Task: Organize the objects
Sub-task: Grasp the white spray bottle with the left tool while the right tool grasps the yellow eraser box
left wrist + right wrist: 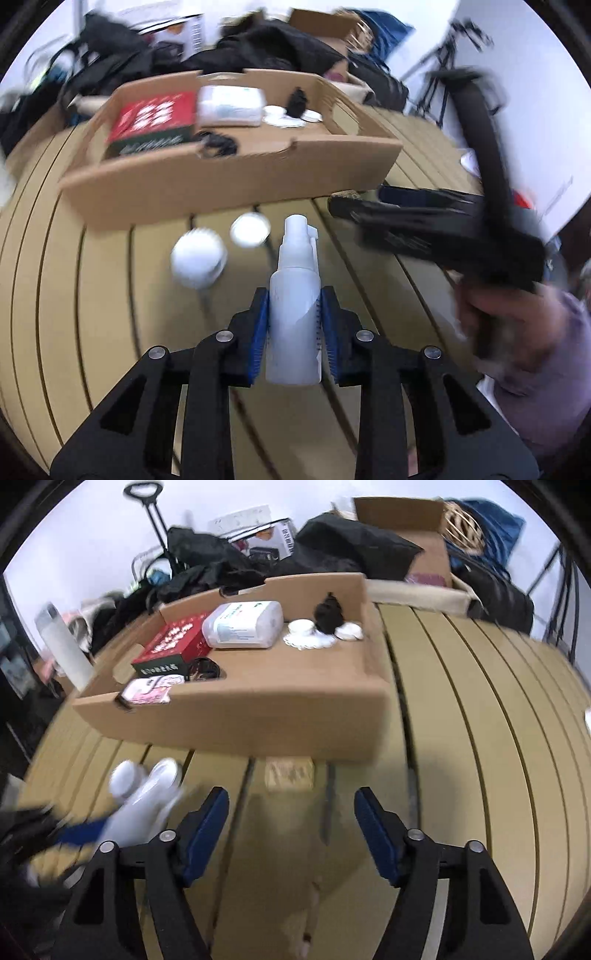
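In the left wrist view, the left gripper [294, 314] fingers pinch a white bottle [294, 310] lying on the slatted counter [110, 295], a box [229, 177] beyond, while the right wrist view shows the right gripper [291, 827] spread over a small tan block [290, 773]

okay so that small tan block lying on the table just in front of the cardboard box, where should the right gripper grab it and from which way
Grip the small tan block across its two short ends, coming down from above. It lies flat on the slatted table, long side across the view, close to the cardboard box, so a front approach looks cramped. The right gripper hangs open just short of it, roughly lined up already. Blur hides its exact edges.
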`<state>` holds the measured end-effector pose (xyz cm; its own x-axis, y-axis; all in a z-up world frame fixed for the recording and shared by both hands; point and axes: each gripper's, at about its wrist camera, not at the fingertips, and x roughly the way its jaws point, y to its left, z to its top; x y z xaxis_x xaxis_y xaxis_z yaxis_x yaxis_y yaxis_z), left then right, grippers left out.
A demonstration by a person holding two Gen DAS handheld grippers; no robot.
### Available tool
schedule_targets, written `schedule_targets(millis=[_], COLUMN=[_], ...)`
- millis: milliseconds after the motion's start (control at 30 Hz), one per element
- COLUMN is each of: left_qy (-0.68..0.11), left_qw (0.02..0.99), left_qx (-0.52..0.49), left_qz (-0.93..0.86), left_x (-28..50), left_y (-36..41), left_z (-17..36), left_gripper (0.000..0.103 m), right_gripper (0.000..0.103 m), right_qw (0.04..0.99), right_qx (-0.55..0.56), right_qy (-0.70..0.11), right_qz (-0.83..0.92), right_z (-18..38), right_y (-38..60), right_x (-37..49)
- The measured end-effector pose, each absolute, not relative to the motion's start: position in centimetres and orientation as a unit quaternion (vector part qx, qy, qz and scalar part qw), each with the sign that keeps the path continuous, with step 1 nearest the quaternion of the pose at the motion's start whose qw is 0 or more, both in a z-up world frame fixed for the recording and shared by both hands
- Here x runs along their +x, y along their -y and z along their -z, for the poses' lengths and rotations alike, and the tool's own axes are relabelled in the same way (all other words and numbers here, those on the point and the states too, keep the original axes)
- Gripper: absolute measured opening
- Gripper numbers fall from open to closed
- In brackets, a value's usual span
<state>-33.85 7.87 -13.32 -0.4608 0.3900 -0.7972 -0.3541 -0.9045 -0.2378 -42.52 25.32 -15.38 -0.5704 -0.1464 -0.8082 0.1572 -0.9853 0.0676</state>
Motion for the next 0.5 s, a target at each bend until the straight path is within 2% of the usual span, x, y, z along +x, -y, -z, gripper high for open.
schedule_targets(millis=[33, 100, 133, 200, 500], left_qy=[0.027, 0.043, 0.047, 0.062, 0.093], left_qw=[0.211, 0.191, 0.186, 0.175, 0.121], left_qx=[-0.474, -0.478, -0.477, -0.471, -0.458], left_qz=[-0.855, -0.856, -0.858, -0.862, -0.876], left_x=[-33.3, -32.2, -31.8, -30.9, -28.4], left_y=[-7.2, -5.8, -5.3, -4.0, -0.2], left_z=[13.2, 12.9, 12.6, 11.6, 9.1], left_gripper=[0.024, 0.024, 0.024, 0.024, 0.024], right_gripper=[0.060, 0.051, 0.042, 0.034, 0.033], right_qw=[0.076, 0.064, 0.053, 0.044, 0.042], right_qx=[0.461, 0.462, 0.460, 0.456, 0.480], right_qy=[-0.014, -0.005, -0.006, -0.006, 0.008], right_qz=[0.884, 0.884, 0.887, 0.889, 0.876], right_z=[15.9, 16.4, 16.4, 16.5, 15.9], right_y=[-24.9, -24.8, -24.9, -25.2, -28.1], right_x=[-43.1, -43.3, -43.2, -42.5, -36.8])
